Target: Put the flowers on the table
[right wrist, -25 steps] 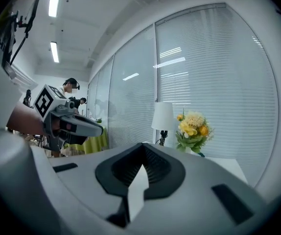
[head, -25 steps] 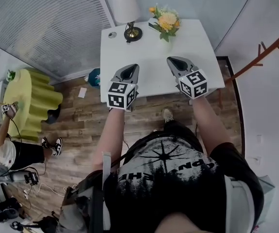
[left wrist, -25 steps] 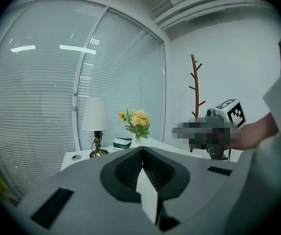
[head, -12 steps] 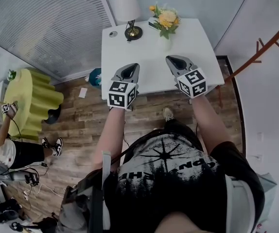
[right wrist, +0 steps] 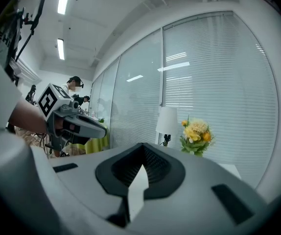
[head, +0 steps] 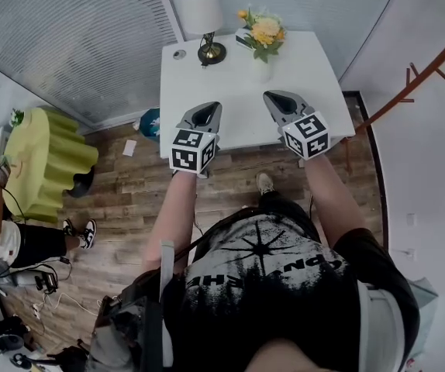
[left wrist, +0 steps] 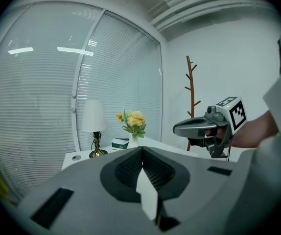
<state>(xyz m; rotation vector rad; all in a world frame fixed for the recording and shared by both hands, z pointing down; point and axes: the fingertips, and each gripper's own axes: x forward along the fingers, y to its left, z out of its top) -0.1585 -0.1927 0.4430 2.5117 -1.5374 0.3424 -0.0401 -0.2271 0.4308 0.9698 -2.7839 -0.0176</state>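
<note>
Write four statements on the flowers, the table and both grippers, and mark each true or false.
1. The flowers stand in a vase on the white table. True.
2. The left gripper grips the vase. False: it is shut on nothing, over the table's near edge, apart from the vase.
3. In the head view, the lamp stands left of the flowers. True.
4. The right gripper is wide open. False: its jaws are together, with nothing between them.

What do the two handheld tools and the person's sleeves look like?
The left tool and right tool are grey wedge-shaped shells, each with a dark ribbed hollow at the nose. Each carries a white cube printed with black square markers. The person wears a black short-sleeved T-shirt with a pale graphic.
</note>
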